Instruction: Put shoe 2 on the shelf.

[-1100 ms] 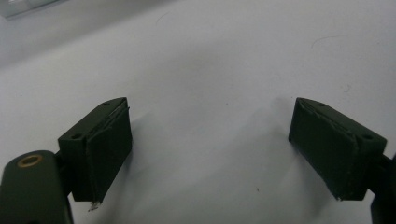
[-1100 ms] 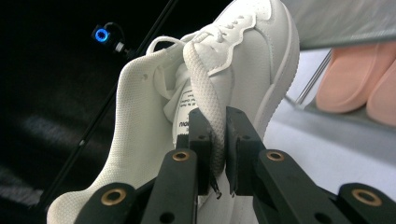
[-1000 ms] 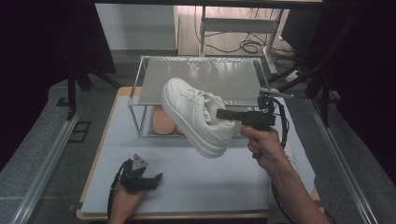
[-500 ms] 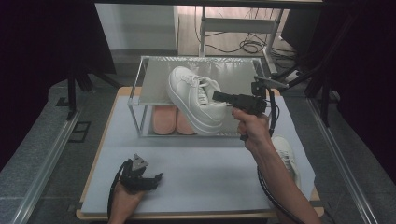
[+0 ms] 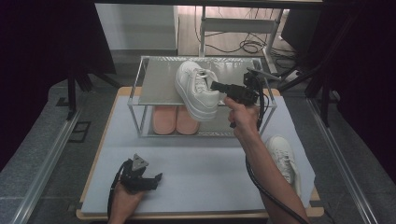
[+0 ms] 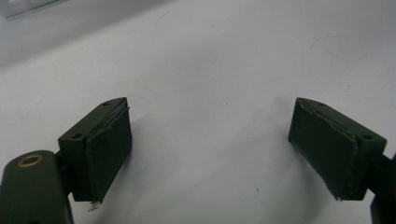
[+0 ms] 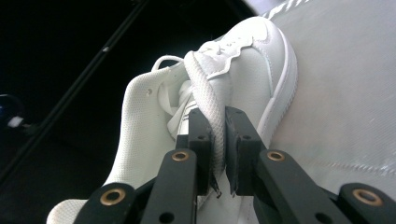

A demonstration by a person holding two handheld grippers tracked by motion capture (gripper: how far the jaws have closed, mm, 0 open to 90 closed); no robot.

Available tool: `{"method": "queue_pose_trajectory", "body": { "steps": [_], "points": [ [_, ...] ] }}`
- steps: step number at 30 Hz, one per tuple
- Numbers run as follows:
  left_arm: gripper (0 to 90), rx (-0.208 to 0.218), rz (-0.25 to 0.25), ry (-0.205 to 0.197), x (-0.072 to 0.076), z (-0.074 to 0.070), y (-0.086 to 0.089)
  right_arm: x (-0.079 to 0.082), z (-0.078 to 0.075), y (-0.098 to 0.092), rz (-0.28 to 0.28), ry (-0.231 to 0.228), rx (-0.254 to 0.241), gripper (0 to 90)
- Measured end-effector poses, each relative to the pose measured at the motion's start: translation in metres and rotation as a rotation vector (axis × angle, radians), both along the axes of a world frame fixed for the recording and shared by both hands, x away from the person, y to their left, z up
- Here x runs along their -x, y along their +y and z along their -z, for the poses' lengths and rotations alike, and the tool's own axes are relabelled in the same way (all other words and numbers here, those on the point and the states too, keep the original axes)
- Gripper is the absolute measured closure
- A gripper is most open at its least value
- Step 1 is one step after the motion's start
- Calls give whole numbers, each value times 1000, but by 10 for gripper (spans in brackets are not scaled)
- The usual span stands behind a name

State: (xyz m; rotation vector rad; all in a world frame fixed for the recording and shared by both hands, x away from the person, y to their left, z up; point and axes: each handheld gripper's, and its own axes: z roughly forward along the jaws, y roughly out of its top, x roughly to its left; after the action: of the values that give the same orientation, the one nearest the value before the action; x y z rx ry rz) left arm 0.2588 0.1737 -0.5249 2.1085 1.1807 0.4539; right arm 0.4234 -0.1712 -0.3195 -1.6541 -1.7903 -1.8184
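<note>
smooth white leather sneaker (image 5: 198, 91), matt metal shelf (image 5: 159, 84), matt black fingers (image 7: 208, 135)

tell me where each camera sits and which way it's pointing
High view: above the person's side, facing forward and down on the table and rack; both forearms show.
Left gripper view: on the left gripper, facing the table; its open jaws show.
Right gripper view: on the right gripper, facing the white sneaker it clamps.
Shared: high and right gripper views both show that sneaker.
</note>
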Motion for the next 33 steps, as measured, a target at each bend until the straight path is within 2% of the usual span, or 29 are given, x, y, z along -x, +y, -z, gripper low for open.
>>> {"method": "queue_pose_trajectory", "body": {
  "steps": [3,4,6,8,11,14,21,23,25,26,27,28,33],
  "points": [
    [136,0,0,0,0,0,0,-3,3,4,-11,-2,-8,795],
    [136,0,0,0,0,0,0,-1,0,8,-9,-23,21,770],
    [136,-1,0,0,0,0,0,0,-2,10,-21,-36,37,724],
    [136,-1,0,-1,0,0,0,-1,-1,9,-26,-37,26,701],
    [136,-1,0,-1,0,0,0,-3,1,1,-50,-23,-24,592],
    [136,1,-2,-2,0,0,0,-2,0,-9,-78,-19,-43,562],
    [136,0,0,0,0,0,0,9,-4,-28,-90,-74,-61,552],
    [137,0,0,0,0,0,0,17,-3,-34,-100,-103,-39,535],
    [137,0,-1,-1,0,0,0,20,-1,-35,-112,-107,-28,536],
    [137,1,-1,-2,0,0,0,26,2,-37,-138,-118,-1,560],
    [137,0,-1,-2,0,0,0,26,2,-37,-138,-118,-1,560],
    [137,0,-1,-2,0,0,0,32,7,-40,-148,-134,24,586],
    [137,-1,0,-1,0,0,0,47,17,-44,-160,-161,57,656]
  ]
}}
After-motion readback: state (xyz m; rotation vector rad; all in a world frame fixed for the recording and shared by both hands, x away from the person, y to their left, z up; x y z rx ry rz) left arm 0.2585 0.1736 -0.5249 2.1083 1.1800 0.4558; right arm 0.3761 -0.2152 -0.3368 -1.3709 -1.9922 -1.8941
